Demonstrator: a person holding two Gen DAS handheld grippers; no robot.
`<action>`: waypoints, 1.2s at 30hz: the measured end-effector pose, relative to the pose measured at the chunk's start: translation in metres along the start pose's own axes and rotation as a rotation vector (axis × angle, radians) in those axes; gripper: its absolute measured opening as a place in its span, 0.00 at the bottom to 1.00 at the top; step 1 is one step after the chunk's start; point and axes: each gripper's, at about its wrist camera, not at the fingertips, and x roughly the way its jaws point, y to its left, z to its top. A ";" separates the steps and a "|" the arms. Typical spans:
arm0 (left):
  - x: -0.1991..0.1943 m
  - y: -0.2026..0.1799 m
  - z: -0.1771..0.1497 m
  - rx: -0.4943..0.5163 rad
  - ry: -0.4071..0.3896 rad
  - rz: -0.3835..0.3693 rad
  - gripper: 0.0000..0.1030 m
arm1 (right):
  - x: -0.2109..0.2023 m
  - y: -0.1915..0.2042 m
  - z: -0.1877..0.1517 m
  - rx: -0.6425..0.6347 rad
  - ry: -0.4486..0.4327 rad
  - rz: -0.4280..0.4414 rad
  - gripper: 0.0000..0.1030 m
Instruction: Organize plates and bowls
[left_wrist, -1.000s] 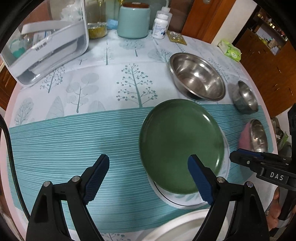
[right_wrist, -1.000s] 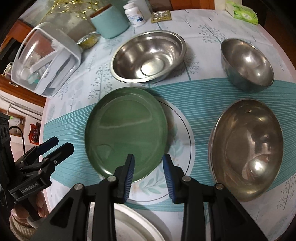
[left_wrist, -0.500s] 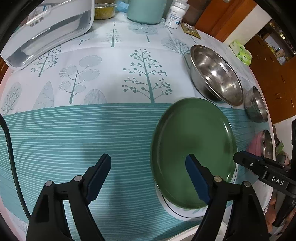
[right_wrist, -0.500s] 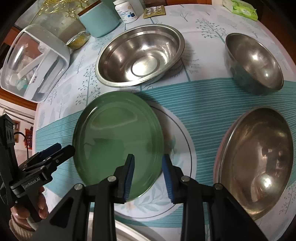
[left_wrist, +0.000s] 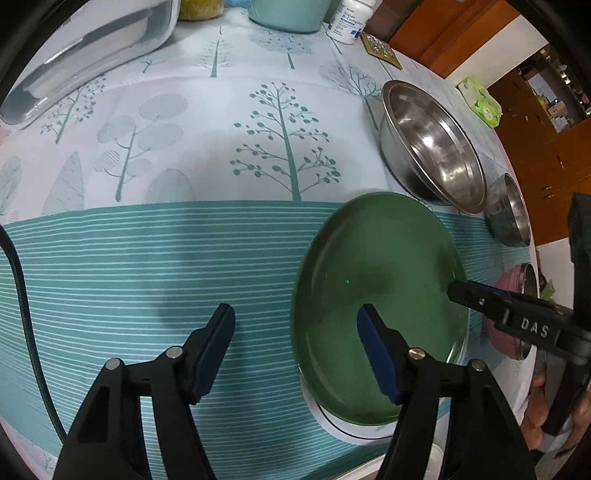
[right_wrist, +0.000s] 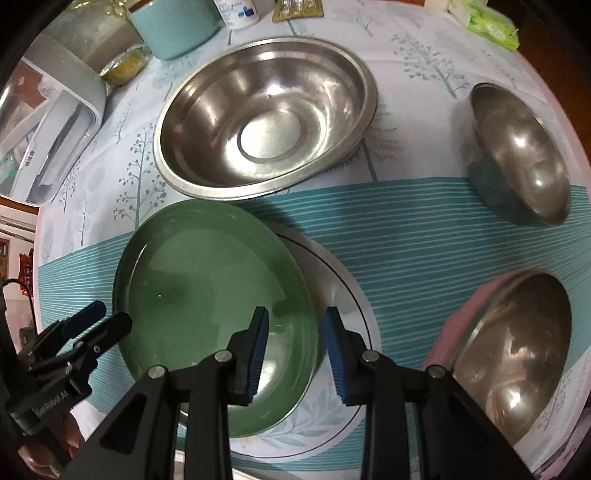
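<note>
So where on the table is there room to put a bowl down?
Bare cloth lies left of the green plate, between it and the clear box. It is crowded from the big steel bowl past the small bowl to the pink bowl.

White plate (right_wrist: 343, 295) mostly hidden under green plate (right_wrist: 207, 295); pattern perhaps leaves.
</note>
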 end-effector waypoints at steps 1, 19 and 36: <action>0.001 0.000 0.000 0.000 0.006 -0.007 0.59 | 0.001 -0.001 0.002 0.005 0.009 0.010 0.30; 0.014 -0.003 0.002 -0.007 0.049 -0.020 0.13 | 0.009 0.009 0.003 -0.020 0.021 -0.005 0.17; -0.057 0.004 -0.041 -0.015 -0.001 -0.075 0.13 | -0.032 0.001 -0.052 -0.061 0.011 0.159 0.10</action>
